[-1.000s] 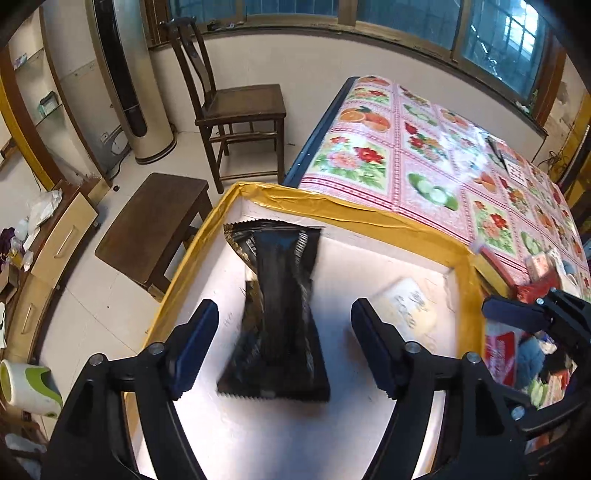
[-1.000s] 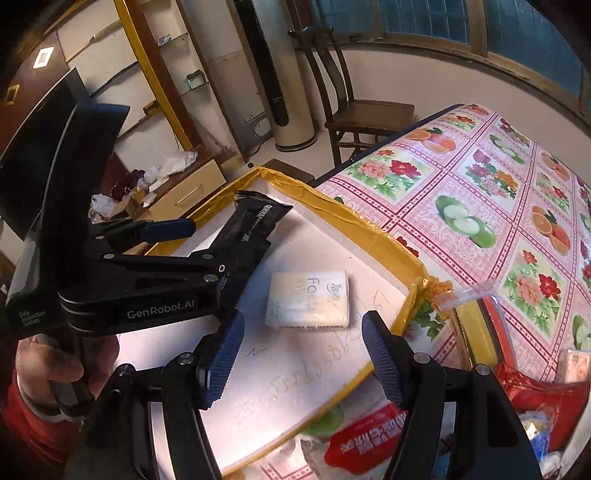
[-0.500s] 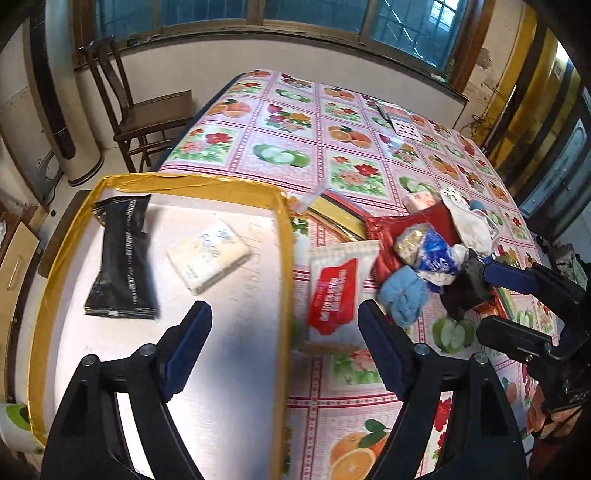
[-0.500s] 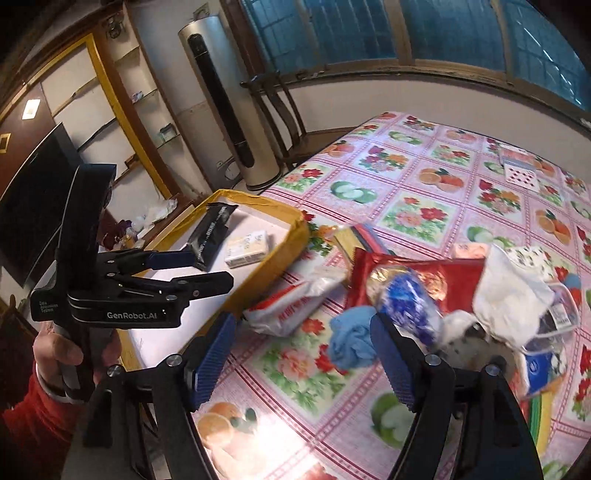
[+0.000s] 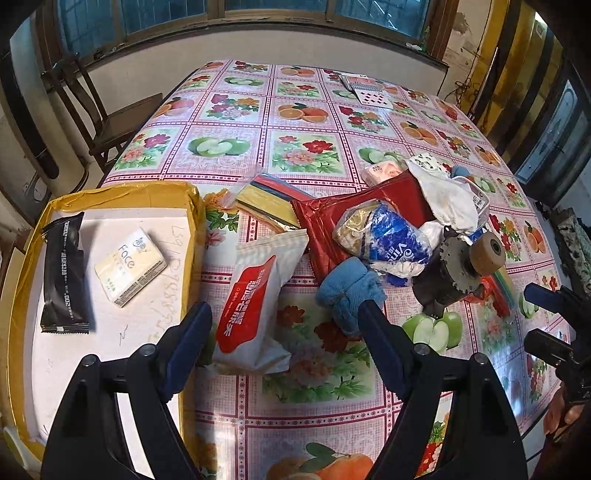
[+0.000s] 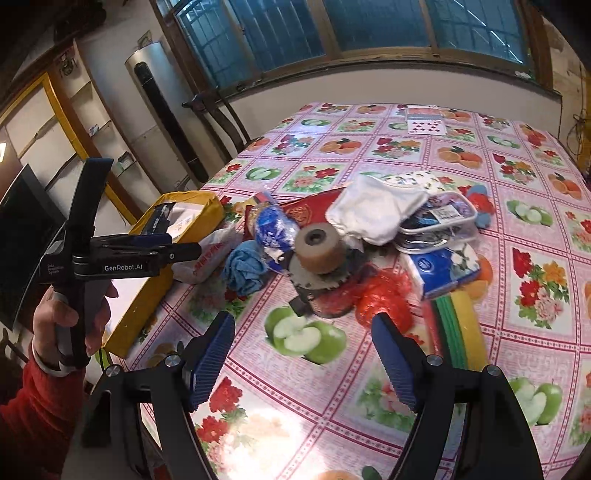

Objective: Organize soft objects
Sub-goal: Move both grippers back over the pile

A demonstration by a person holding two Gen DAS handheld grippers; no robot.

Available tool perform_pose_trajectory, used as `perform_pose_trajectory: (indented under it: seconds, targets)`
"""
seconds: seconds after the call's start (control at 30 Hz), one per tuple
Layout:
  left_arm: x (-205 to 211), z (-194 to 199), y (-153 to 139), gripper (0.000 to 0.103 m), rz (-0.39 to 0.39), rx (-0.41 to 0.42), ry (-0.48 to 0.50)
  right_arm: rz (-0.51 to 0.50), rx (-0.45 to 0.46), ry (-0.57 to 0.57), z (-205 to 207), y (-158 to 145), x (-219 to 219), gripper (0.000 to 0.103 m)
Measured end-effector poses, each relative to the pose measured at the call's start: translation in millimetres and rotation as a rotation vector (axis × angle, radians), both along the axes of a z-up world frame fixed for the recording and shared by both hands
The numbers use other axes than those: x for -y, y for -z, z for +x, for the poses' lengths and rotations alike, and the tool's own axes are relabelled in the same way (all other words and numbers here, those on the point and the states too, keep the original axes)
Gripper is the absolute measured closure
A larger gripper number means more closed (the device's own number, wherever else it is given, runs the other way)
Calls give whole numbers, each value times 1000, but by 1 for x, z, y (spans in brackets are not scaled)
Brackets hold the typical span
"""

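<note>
A: Any readable writing?

B: "Face" on the tissue pack [image 5: 130, 266], lying beside the black packet [image 5: 63, 274] in the tray [image 5: 194, 225] at 9 o'clock. "GenRobot.AI" on the left gripper [image 6: 166, 245].

A: Changed?

B: Both grippers, spread and empty, have pulled back from the tray. The left gripper [image 5: 284, 345] now frames the red-white pouch [image 5: 255, 302] and blue cloth [image 5: 349, 291]; the right gripper [image 6: 303, 354] faces bare desk [image 6: 517, 206] out to 1 o'clock.

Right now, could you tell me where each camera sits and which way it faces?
Left wrist: rides the left claw, looking down at the yellow-rimmed box, white-and-red packet and blue cloth; its own open fingers show, and the right claw at the right edge.
Right wrist: rides the right claw, facing the pile and window; its open fingers, the left claw and the hand holding it show.
Shared: box, blue cloth, brown roller, playing cards.
</note>
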State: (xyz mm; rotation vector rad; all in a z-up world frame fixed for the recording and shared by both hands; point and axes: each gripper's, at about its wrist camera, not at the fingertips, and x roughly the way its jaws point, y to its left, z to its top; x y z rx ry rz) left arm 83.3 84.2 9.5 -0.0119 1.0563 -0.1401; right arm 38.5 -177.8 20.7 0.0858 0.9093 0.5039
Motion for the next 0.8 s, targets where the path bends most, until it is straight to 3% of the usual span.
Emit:
perform_pose_trajectory:
  seconds: [0.2,0.3,0.5,0.7,0.8]
  targets:
    - [4,11,16,21,20,-31,-17,50,-37,0,0,5,12,24]
    - [4,15,22,21,22,-50,-21,60,-55,-76,-4,7,-14,23]
    - [-1,21,28,21,-37,-85,-38,-29,-20,-211,-17,13,-79,27]
    - [3,23,32,21,-23,-102,-15,-23,-22,-103,-3,11,-38,27]
    - [1,26,35,21,-55,-112,-24,-9,-41,-32,6,10,-4,25]
